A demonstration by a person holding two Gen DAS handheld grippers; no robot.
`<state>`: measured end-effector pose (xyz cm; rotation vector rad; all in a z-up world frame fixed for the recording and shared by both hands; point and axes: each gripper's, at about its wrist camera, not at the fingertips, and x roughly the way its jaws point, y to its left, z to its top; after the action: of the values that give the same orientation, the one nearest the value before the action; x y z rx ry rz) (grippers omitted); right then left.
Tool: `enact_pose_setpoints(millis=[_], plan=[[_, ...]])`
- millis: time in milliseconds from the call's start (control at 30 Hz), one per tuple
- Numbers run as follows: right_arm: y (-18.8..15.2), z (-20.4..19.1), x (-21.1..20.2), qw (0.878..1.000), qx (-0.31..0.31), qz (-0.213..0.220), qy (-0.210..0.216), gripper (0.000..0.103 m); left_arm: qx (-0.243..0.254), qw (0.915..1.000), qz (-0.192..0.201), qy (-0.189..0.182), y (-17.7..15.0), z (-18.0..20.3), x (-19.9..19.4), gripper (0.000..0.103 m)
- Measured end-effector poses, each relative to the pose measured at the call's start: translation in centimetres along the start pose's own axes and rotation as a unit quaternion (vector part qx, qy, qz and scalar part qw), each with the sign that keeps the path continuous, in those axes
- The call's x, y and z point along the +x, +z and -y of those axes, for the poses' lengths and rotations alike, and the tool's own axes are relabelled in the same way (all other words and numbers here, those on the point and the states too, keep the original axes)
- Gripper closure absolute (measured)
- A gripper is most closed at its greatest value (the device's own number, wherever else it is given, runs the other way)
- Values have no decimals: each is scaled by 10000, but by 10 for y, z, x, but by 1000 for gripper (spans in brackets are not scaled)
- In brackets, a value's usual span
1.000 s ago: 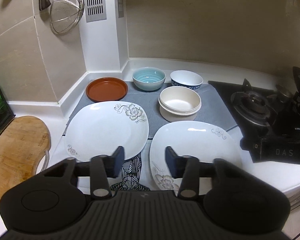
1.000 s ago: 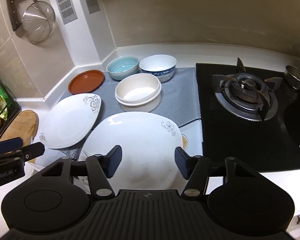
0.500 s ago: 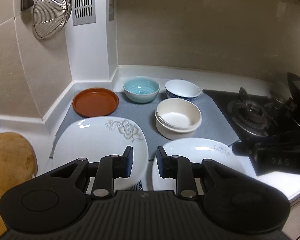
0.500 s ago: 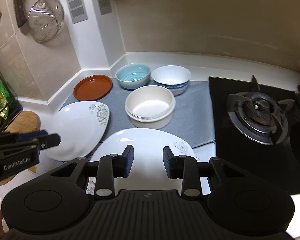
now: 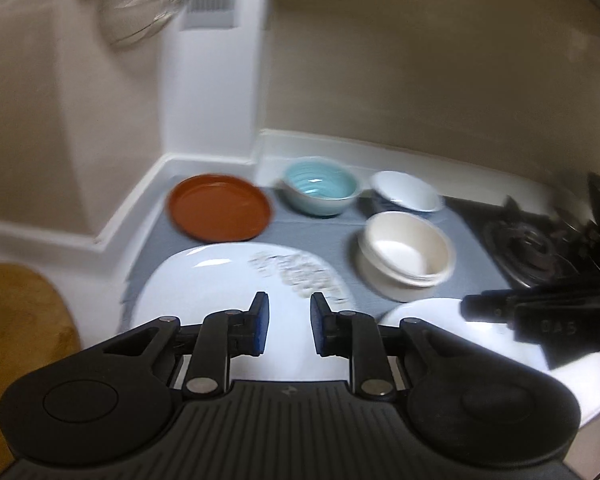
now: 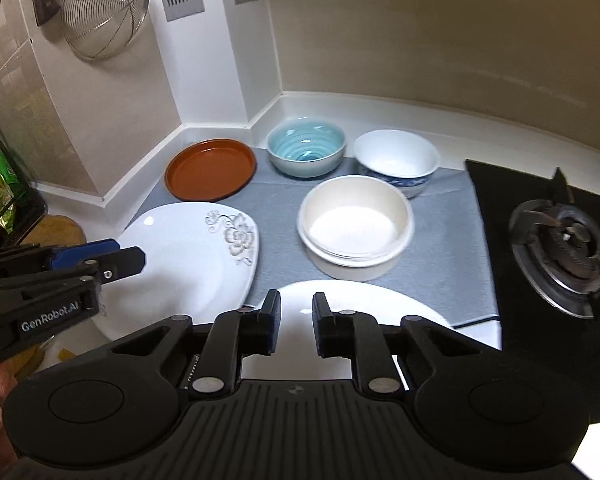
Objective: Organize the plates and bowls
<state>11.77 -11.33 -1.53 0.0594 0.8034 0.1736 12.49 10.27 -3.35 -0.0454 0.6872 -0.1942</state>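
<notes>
Left wrist view: left gripper (image 5: 286,326), jaws closing on nothing, above white square floral plate (image 5: 220,284), lower centre.

Right wrist view: right gripper (image 6: 296,326), likewise closing empty, above second white plate (image 6: 340,296); cream bowl stack (image 6: 356,228) centre. Step: approach; next, likely gripping a plate rim.

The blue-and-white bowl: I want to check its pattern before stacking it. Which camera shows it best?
The right wrist view. There the blue-and-white bowl is sharp, with its white inside and the blue pattern on its outer wall in sight. In the left wrist view it is blurred, and little of the pattern can be made out.
</notes>
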Motion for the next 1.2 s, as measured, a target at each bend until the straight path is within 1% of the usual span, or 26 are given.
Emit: enact_pose_setpoints(millis=[100,167,233,300,400,467,633,767,833,933,1100,1200], plan=[[5,-15,20,9999,-21,-102,59,82,-385,9990,-170,150,-4,-36,9,79],[8,-24,37,9997,-25,-219,123,76,-628,9975,-256,203,-8,-59,13,78],[11,-33,54,9995,-49,-282,106,76,-780,9962,-305,259,-14,-78,16,78],[14,-39,71,9994,-99,-316,98,75,-958,9945,-322,256,-20,-95,20,77],[21,-44,93,9991,-102,-417,-13,69,-1236,9910,-440,281,-25,-114,28,71],[27,-46,105,9988,-114,-454,-123,67,-1384,9887,-491,293,-26,-123,32,69],[33,-47,124,9974,-110,-692,-144,64,-1530,9861,-622,203,-24,-137,41,63],[36,-47,135,9963,-55,-846,-147,64,-1552,9855,-684,33,-24,-144,48,63],[37,-47,141,9950,0,-983,-163,64,-1495,9862,-711,-12,-25,-141,56,63],[36,-47,148,9933,-24,-1149,-127,64,-1548,9848,-778,-89,-25,-139,65,63],[36,-47,155,9918,8,-1275,-11,64,-1552,9846,-793,-133,-23,-138,77,63],[39,-48,158,9918,-9,-1280,45,64,-1568,9841,-816,-197,-21,-142,84,63]])
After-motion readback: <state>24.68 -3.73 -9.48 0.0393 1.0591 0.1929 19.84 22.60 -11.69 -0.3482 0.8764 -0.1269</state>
